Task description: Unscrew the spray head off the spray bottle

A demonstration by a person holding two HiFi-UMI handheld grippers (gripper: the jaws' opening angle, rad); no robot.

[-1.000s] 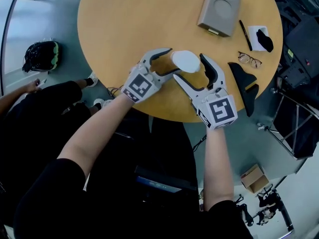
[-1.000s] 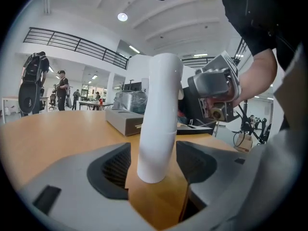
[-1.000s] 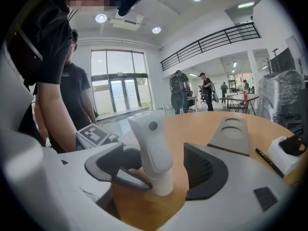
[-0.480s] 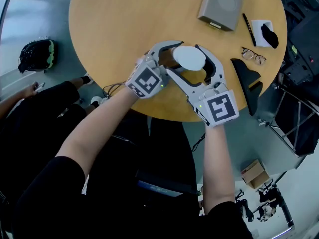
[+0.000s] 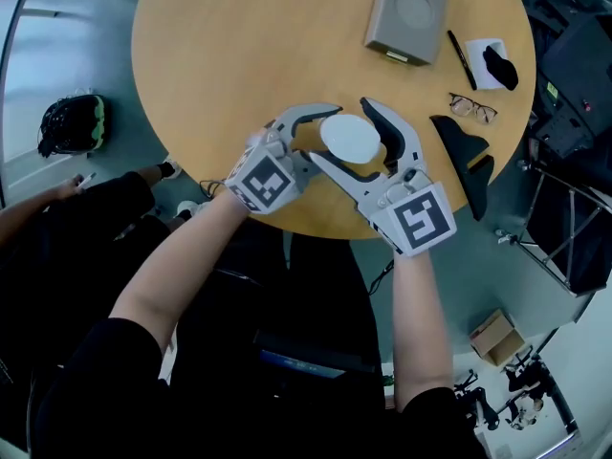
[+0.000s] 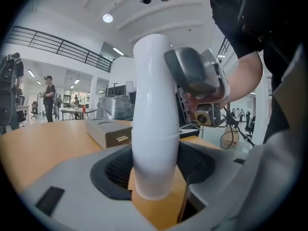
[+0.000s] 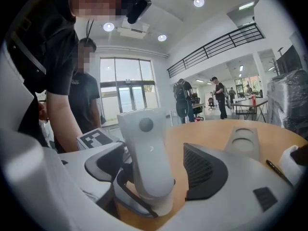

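- Two bare forearms (image 5: 182, 256) reach in from the near edge of the round wooden surface (image 5: 239, 55), each hand carrying tongs topped with a marker cube.
- The left tongs (image 6: 153, 170) come in from the left. Their jaws are closing, with the white body of the spray bottle (image 6: 153, 129) standing between the two dark ribbed pads. No firm press on it shows yet.
- The right tongs (image 7: 156, 172) come in from the right and sit higher, crossing over the left pair in the head view. Their jaws stand wide apart round the spray head (image 7: 144, 143). The left pad is just beside the head, and bare wood shows between the head and the right pad.
- The spray bottle stands upright on the surface, close to its near edge, with the spray head on top of it.
- To the right of the right tongs, a black angular object (image 5: 464, 156) lies near the rim.
- Beyond that lie a pair of glasses (image 5: 473, 110) and a dark pen (image 5: 462, 60).
- At the far side rests a grey box (image 5: 404, 12) with a round hollow in its top.
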